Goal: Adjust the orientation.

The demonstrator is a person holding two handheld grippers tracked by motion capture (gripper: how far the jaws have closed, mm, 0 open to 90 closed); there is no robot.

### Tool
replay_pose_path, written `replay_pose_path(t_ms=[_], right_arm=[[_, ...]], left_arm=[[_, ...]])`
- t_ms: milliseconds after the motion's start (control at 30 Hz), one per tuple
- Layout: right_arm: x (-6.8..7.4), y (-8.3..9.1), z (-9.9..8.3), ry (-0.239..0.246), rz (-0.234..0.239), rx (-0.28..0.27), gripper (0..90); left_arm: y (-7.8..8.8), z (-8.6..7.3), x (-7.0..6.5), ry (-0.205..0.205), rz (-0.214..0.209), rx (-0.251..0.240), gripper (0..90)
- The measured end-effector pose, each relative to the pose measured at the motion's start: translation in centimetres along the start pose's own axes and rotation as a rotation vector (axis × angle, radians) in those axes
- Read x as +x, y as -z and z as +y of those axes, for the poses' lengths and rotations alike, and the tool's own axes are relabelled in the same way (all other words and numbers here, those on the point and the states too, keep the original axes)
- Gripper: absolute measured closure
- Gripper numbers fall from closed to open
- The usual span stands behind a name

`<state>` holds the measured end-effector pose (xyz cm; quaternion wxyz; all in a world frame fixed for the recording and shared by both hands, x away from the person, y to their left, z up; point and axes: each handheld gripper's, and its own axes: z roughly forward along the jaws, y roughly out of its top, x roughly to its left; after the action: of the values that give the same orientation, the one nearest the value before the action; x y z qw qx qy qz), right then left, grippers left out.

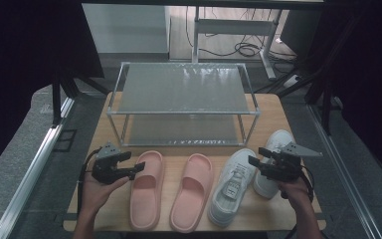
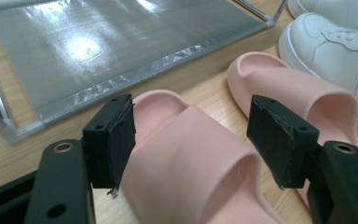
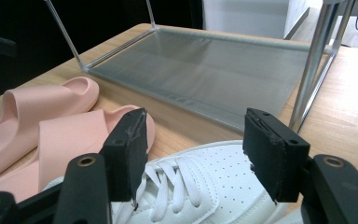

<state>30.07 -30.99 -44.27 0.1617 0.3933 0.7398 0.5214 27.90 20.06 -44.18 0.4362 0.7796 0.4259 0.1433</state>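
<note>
Step in hand, as I read it: approach before pick-up, w/ the shoes likely headed for the rack. Nothing is gripped yet.

Left gripper (image 1: 138, 168) hovers just beside the outer edge of the left pink slipper (image 1: 146, 189), pointing across at it. In the left gripper view the jaws stand wide apart w/ the slipper's strap (image 2: 191, 158) rising between them, but the pads (image 2: 116, 140) aren't pressing on it. The right pink slipper (image 1: 192, 191) lies just beside, parallel, untouched.

Right gripper (image 1: 255, 163) hangs over the left white sneaker (image 1: 233, 185), approx above its laces. Jaws also spread wide; in the right gripper view the laced tongue (image 3: 182, 186) sits below and between them, no contact that I can see. The right white sneaker (image 1: 273, 149) sits behind the hand, partly hidden.

All four shoes lie in a row on the wooden surface (image 1: 263, 211), toes toward the two-tier metal rack (image 1: 184, 89), which stands just beyond them w/ both shelves bare.

Next move prob. calls for:
- left: lower a bit, close the jaws on the slipper's strap; soft foam, so it should squash some.
- right: drop onto the sneaker's tongue or collar and close; wider, stiffer, heavier, so grip near the middle or it may tip.
- then lift clear of the neighbours before moving toward a shelf.
</note>
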Motion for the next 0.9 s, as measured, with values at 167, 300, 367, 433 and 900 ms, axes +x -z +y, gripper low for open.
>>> replay_pose_path(t_ms=[167, 300, 367, 433, 900], right_arm=[[0.0, 0.5, -0.2, -0.007, -0.009, -0.001, 40.2], [0.3, 0.6, 0.1, 0.002, -0.019, -0.006, 40.3], [0.4, 0.6, 0.2, 0.009, -0.020, -0.006, 40.3], [0.8, 0.6, 0.2, 0.012, -0.017, -0.006, 40.3], [1.5, 1.0, -0.5, 0.009, -0.011, 0.007, 40.6]], left_arm=[[-0.4, 0.1, -0.1, -0.008, 0.003, 0.000, 35.0], [-0.5, 0.0, -0.3, -0.018, -0.001, 0.010, 35.4], [-0.3, -0.1, -0.5, -0.026, -0.008, 0.009, 35.4], [0.0, 0.0, -0.6, -0.024, -0.017, -0.006, 35.5], [0.6, -0.4, -1.8, -0.026, -0.023, -0.016, 47.7]])
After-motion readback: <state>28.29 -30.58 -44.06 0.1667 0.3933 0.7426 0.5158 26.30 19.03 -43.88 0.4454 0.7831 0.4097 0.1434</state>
